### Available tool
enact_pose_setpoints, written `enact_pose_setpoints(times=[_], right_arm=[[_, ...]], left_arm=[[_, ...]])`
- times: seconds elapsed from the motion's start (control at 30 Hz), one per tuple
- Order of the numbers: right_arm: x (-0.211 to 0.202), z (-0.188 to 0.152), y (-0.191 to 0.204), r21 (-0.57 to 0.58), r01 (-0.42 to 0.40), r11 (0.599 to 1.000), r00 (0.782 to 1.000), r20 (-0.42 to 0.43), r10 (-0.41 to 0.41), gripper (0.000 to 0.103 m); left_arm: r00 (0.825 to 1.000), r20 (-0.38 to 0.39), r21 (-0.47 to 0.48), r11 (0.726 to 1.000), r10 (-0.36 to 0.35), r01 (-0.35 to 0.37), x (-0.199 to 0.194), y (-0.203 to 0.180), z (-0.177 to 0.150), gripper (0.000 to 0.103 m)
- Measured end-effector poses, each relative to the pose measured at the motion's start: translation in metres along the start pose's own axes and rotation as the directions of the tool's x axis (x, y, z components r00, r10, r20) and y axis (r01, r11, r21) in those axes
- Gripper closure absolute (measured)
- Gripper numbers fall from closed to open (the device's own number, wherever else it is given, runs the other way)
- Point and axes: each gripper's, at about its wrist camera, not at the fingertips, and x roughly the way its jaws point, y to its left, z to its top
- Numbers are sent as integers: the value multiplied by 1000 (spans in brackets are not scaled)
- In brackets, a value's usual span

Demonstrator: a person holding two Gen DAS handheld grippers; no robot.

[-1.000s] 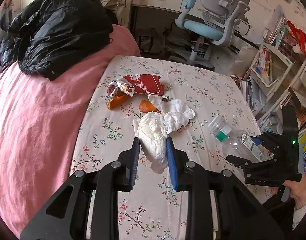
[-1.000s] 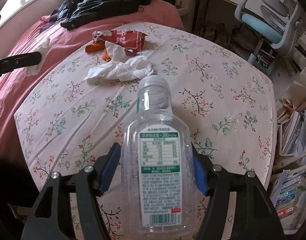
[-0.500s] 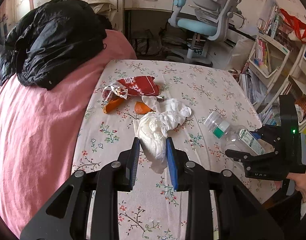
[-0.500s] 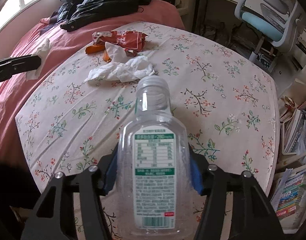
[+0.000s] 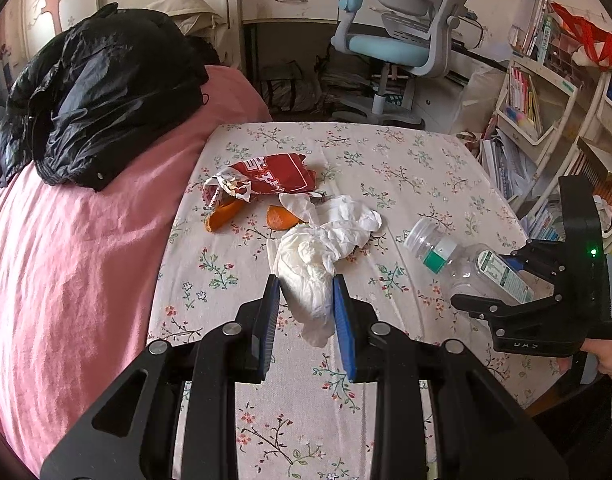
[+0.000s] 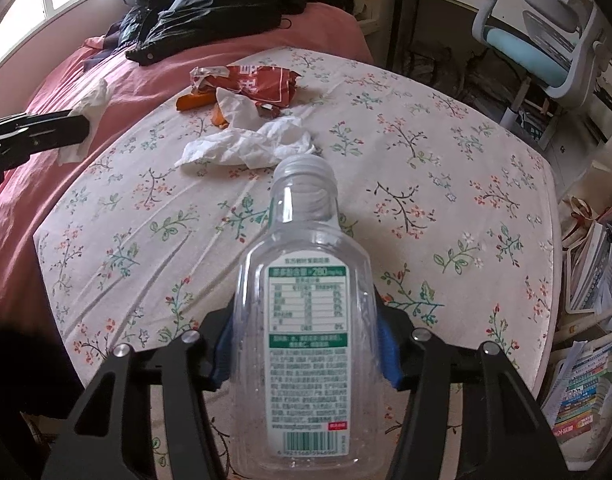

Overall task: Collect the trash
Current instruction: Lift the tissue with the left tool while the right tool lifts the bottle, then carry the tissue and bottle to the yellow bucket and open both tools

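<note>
A crumpled white tissue (image 5: pixel 306 276) hangs between the blue pads of my left gripper (image 5: pixel 306 300), which is shut on it. From the right wrist view this left gripper (image 6: pixel 37 136) and its tissue (image 6: pixel 90 114) sit at the table's left edge. My right gripper (image 6: pixel 306 344) is closing on a clear, capless plastic bottle (image 6: pixel 306 300), its pads pressing on both sides. The bottle (image 5: pixel 458 256) lies low over the floral tablecloth (image 5: pixel 406 168). A second tissue (image 5: pixel 346 220), a red snack wrapper (image 5: pixel 265 178) and orange peels (image 5: pixel 221 216) lie on the cloth.
A pink bedspread (image 5: pixel 85 260) with a black jacket (image 5: pixel 97 92) borders the table's left side. Past the far edge stand a blue-grey swivel chair (image 5: pixel 394 36) and a desk. Bookshelves (image 5: pixel 538 100) and stacked books crowd the right side.
The right jaws narrowed from a loose straddle until the pads met the bottle's sides. The left gripper kept its hold on the tissue and rolled slightly.
</note>
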Motion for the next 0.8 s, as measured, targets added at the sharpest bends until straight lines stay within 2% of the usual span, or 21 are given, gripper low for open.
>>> enact_pose_setpoints(times=[0.23,0.43,0.6,0.7,0.8], right_arm=[[-6,4,-4,53,-64,997,998,21,63,48],[-37,3,15,68,-132,989,989,80,127,48],[-69,-32,58,53,-217,975,970,120,210,48],[-81,-65,94,-5,-245,970,965,94,244,48],[-83,-100,129,-78,-252,964,966,30,255,48]], left_arm=[[1000,13,-5,1000,-6,6,-4,2,3,78],[998,62,-57,998,-19,23,-18,16,5,78],[997,75,-81,997,-2,8,-34,25,-9,78],[997,83,-96,995,-7,15,-47,25,-22,78],[997,74,-89,996,-16,22,-56,18,-40,78]])
